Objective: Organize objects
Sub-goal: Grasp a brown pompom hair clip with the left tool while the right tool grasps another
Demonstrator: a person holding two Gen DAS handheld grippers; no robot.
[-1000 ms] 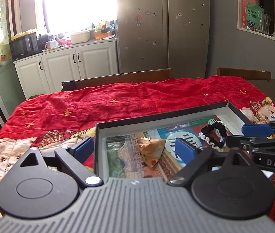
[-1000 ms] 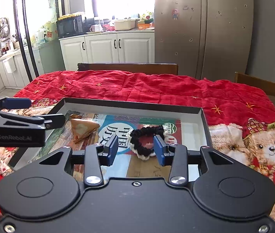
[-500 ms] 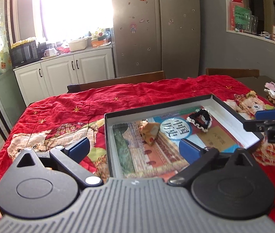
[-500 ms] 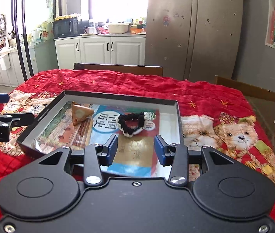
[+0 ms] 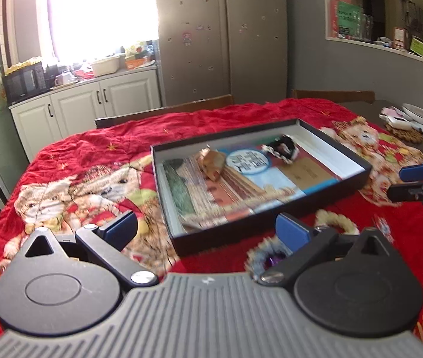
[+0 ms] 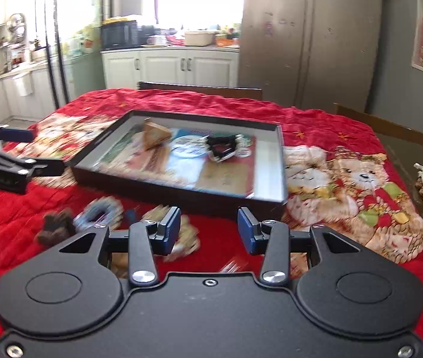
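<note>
While both grippers hover over the near part of the red blanket (image 6: 315,125), neither holds anything. The left gripper (image 5: 208,226) stands spread wide; the right gripper (image 6: 208,226) is partly spread, nothing between its pads. The black tray (image 6: 281,161) lies further off, holding a black scrunchie (image 6: 221,147) right of centre and a brown pouch (image 6: 154,134) to its left, presumably sorted. Several blurred small items, among them a grey ring-shaped piece (image 6: 101,213), lie loose on the blanket near the tray's near wall, likely awaiting collection. Judgement: sorting is part done.
</note>
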